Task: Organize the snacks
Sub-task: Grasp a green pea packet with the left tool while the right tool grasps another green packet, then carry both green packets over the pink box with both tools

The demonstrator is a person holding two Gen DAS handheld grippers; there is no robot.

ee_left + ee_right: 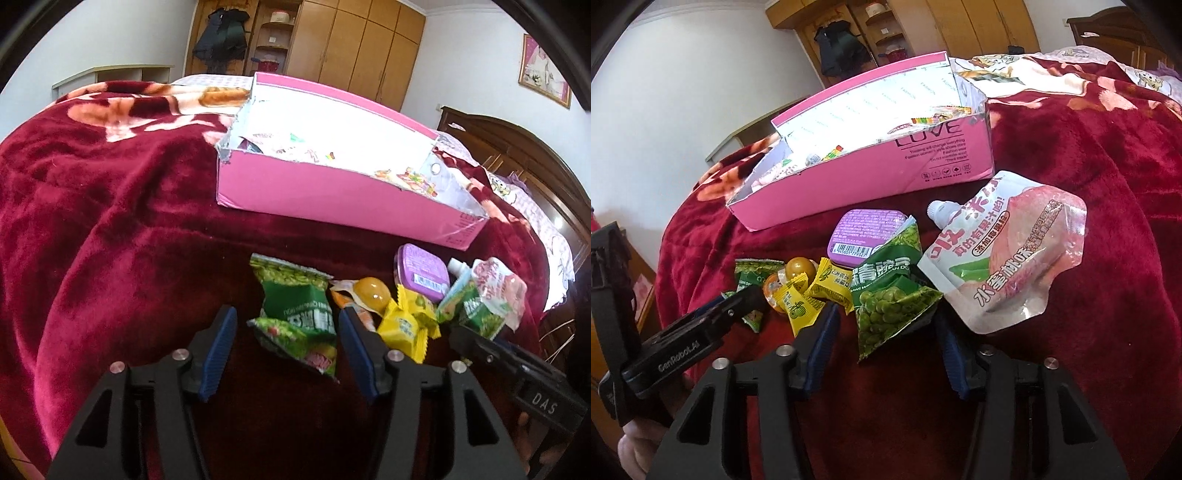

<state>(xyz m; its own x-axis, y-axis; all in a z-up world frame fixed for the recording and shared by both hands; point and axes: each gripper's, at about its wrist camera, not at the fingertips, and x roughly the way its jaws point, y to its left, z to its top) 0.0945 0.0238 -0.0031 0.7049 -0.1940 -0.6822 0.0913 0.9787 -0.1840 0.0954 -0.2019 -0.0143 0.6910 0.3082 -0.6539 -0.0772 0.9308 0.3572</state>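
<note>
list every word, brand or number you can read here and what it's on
"LOVE", its top edge cut off: pink box, front wall.
"GenRobot.AI": left gripper body, in the right wrist view.
"DAS": right gripper body, in the left wrist view.
"水蜜桃味": peach pouch.
"精" and further characters: green pea packet.
Small print under LOVE, the purple tin barcode digits and the yellow candies: too small to read.

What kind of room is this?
Most likely a bedroom. The snacks and pink box sit on a bed under a dark red blanket, a wooden wardrobe lines the far wall, and a carved headboard stands at one end.
</note>
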